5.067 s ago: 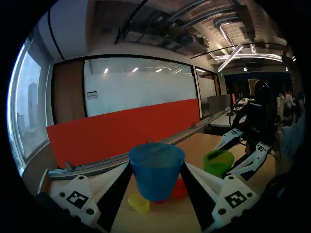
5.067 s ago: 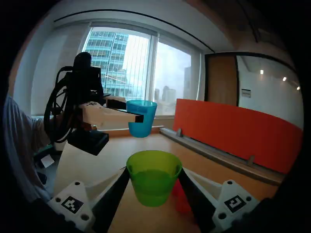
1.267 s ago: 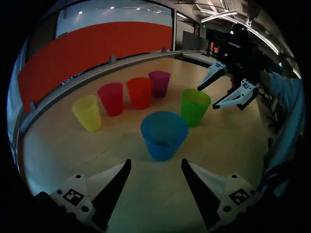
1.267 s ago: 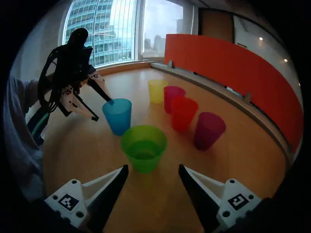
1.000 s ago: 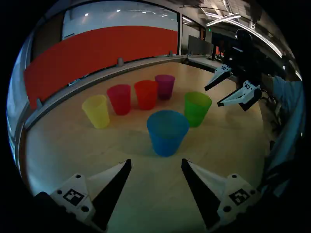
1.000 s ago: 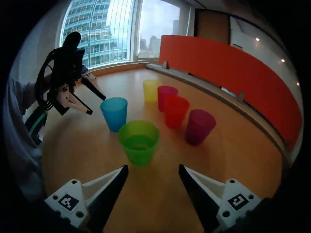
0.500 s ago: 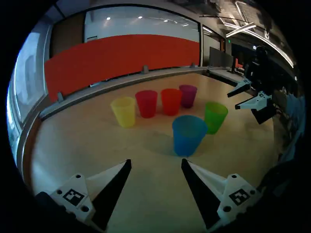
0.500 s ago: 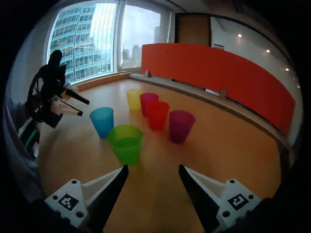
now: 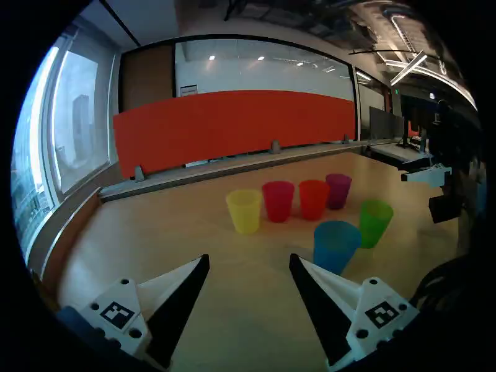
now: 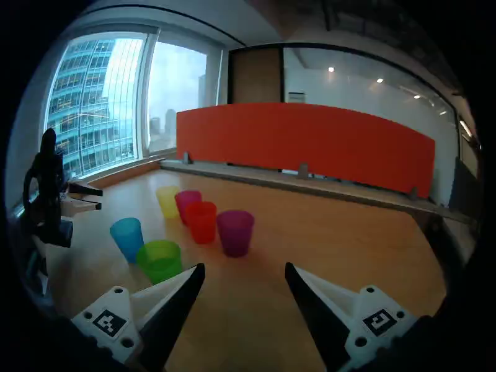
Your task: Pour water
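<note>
Well, blue cup (image 9: 335, 245) beside green cup (image 9: 375, 222).

Bench (image 9: 155, 235): wood-look top, smooth, faint sheen seen.
Blue cup (image 9: 335, 243), green cup (image 9: 375, 221): translucent plastic, smooth, slightly glossy.
Left gripper (image 9: 248, 256), right gripper (image 10: 244, 265): white matt plastic noted.
Orange partition (image 9: 235, 124): matt, even surface.
Window (image 10: 99, 105): glossy glass.

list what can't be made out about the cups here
- Water level in the translucent green plastic cup: right gripper view, too small, rim nearly edge-on.
- Base of the translucent blue plastic cup: left gripper view, behind a finger of the left gripper.
- Contents of the yellow, pink, red and purple plastic cups: both views, seen side-on.
</note>
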The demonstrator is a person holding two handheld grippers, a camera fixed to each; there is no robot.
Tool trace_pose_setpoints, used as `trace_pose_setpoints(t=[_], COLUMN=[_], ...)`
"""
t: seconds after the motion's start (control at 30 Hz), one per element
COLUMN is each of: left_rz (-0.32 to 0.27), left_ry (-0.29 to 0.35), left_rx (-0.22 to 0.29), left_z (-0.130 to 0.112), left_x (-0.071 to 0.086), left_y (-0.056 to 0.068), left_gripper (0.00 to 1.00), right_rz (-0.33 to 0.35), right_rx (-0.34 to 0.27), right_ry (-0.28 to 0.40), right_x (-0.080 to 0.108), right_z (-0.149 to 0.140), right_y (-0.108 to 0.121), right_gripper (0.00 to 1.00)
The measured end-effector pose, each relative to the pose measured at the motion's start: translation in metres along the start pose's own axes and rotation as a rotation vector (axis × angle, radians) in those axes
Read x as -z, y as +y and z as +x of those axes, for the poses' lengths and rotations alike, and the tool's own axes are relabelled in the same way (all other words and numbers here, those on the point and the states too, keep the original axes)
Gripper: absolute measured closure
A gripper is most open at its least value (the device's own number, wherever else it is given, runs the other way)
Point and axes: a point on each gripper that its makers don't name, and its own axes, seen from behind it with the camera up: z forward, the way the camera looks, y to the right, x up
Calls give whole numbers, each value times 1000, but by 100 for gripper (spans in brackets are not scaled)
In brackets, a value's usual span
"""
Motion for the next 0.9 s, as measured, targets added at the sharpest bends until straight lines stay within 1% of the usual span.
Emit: trace_pose_setpoints(t=[0.17,0.27,0.4,0.6,0.7,0.9], left_rz=[38,70,121,184,205,243], left_ry=[53,90,150,230,265,312], left_rx=[23,41,54,81,96,119], left_z=[12,20,32,51,60,74], left_x=[1,2,8,17,21,27], left_y=[-4,-8,-17,-28,-31,-38], left_gripper=[4,4,4,4,4,4], right_rz=[-74,-113,-187,-299,-342,-421], right_rx=[-15,-39,-67,-87,-90,-77], right_ry=[69,116,180,259,295,350], right_x=[0,2,7,19,26,39], right_z=[13,22,29,43,51,67], right_y=[10,15,27,46,52,62], right_gripper=[0,0,0,0,0,0])
